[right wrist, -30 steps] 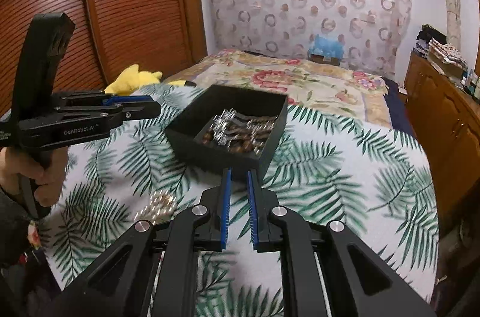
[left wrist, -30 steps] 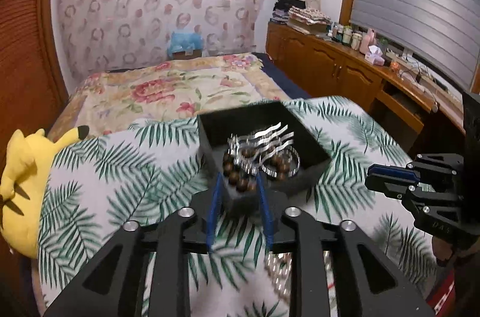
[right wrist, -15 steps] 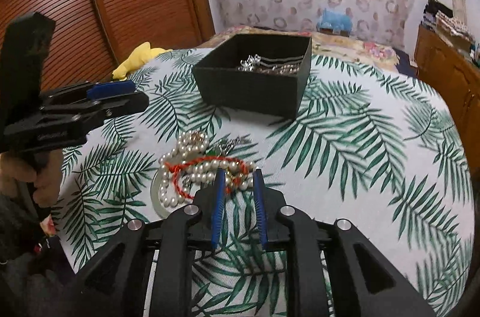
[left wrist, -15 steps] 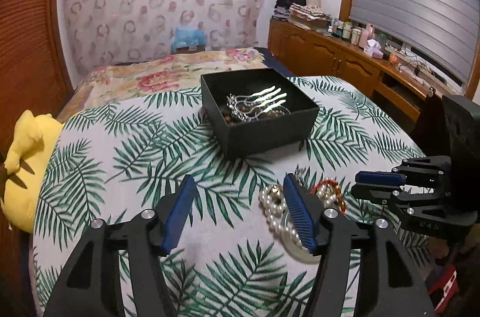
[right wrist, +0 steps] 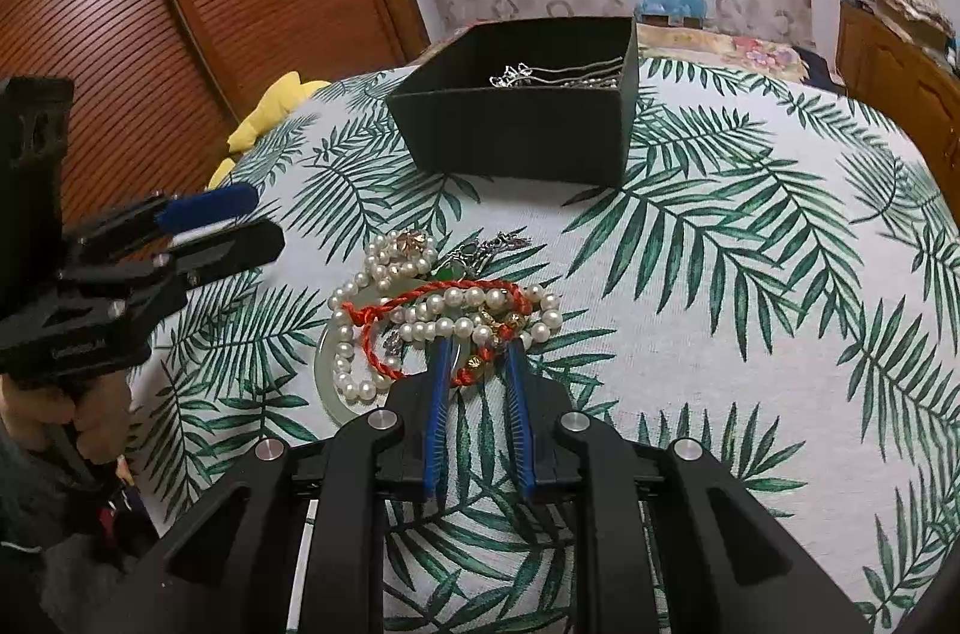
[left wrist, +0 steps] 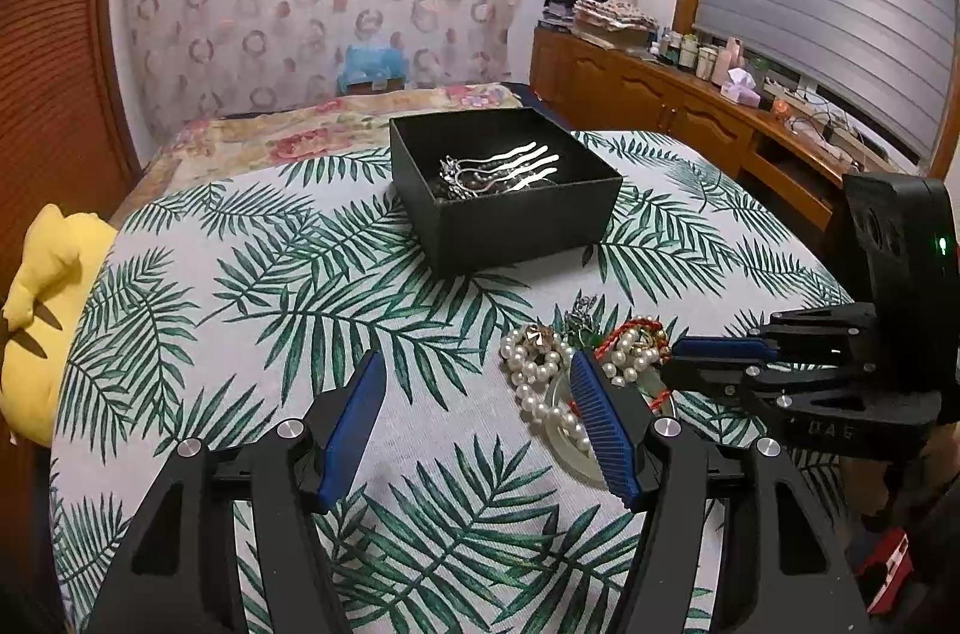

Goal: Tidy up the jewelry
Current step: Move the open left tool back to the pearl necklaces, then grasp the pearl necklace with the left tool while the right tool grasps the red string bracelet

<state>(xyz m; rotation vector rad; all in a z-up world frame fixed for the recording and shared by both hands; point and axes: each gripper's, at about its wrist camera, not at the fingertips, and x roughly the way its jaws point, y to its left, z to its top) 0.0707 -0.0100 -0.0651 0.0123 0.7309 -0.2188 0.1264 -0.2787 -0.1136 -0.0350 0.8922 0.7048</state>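
Note:
A black open box (left wrist: pixel 510 220) (right wrist: pixel 522 142) holds silver hair combs (left wrist: pixel 510 166) and dark beads. In front of it a pile lies on the cloth: white pearl strands (right wrist: pixel 420 316) (left wrist: pixel 534 376), a red cord bracelet (right wrist: pixel 384 328), a pale jade ring (right wrist: pixel 327 382) and a small silver charm (right wrist: pixel 492 244). My left gripper (left wrist: pixel 477 382) is wide open and empty, left of the pile. My right gripper (right wrist: pixel 478 352) is partly open, its tips at the pile's near edge around the red cord and gold beads.
The table wears a palm-leaf cloth (left wrist: pixel 270 310). A yellow plush toy (left wrist: pixel 42 274) lies off its left edge. A floral bed (left wrist: pixel 312 130) is behind. Wooden cabinets with bottles (left wrist: pixel 708 94) run along the right wall.
The left gripper dropped the dark bead bracelet into the box, opened wide and drew back. The right gripper moved down to the pile and opened slightly around the red cord.

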